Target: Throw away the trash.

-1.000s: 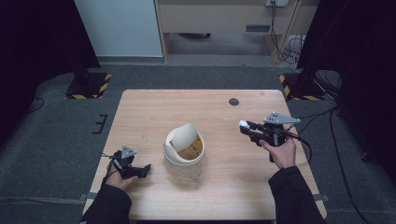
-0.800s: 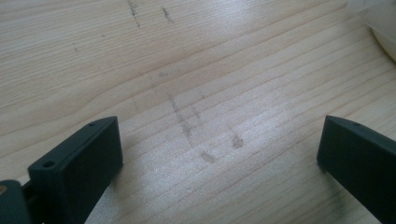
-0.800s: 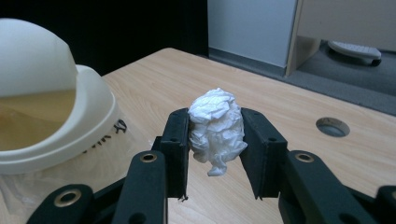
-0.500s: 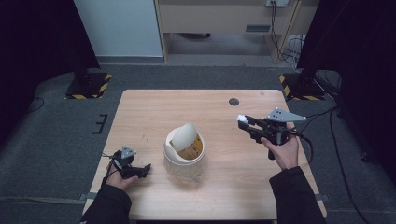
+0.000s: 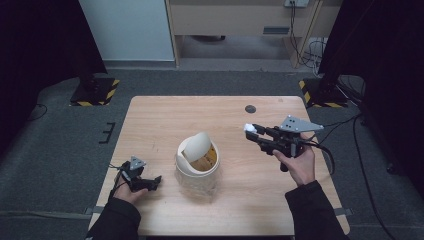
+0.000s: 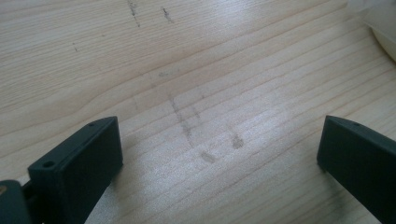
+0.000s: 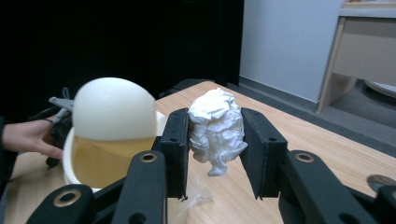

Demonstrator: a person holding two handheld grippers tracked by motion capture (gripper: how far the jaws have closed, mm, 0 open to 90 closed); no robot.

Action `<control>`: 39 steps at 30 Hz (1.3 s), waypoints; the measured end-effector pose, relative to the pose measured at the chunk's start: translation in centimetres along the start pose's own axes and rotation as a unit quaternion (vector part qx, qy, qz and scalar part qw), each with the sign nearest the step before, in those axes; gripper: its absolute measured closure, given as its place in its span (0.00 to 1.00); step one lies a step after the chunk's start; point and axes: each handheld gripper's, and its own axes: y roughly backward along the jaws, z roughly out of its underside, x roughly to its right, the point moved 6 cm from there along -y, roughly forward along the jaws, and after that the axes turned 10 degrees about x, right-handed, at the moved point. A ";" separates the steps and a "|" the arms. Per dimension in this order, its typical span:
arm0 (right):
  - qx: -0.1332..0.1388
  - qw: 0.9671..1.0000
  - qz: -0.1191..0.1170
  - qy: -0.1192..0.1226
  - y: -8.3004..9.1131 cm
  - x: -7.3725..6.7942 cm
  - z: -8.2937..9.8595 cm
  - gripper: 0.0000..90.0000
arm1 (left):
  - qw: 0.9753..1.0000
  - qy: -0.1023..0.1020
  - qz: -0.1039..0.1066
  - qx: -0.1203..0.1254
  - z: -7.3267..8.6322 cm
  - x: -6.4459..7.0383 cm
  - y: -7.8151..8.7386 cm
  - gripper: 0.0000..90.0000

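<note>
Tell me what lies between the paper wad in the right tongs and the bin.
Nothing: in the high view, bare table separates the paper wad, held by the right tongs, from the bin.

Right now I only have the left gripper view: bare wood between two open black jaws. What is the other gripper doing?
Observer: The right gripper is shut on a crumpled white paper wad.
Operator: Where is it relative to the bin?
Observer: In the high view it hangs above the wooden table, to the right of the cream plastic swing-lid bin, apart from it.
Operator: Is the bin's lid open?
Observer: The rounded lid is tilted, showing the yellowish inside below it.
</note>
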 end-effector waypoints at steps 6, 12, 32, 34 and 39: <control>0.005 1.000 -0.018 0.000 -0.6 -1.2 -0.4 0.71 | 1.000 0.000 0.000 0.000 0.0 0.0 0.0 0.00; 0.006 0.999 -0.031 -0.010 -1.2 -2.0 -0.1 0.71 | 1.000 0.000 0.000 0.000 0.0 0.0 0.0 0.00; -0.001 0.997 -0.070 -0.018 -2.8 -4.2 0.5 0.71 | 1.000 0.000 0.000 0.000 0.0 0.0 0.0 0.00; -0.007 0.997 -0.071 -0.018 -3.0 -4.4 0.8 0.71 | 1.000 0.000 0.000 0.000 0.0 0.0 0.0 0.00; -0.025 0.996 -0.081 -0.017 -3.8 -5.0 2.1 0.71 | 1.000 0.000 0.000 0.000 0.0 0.0 0.0 0.00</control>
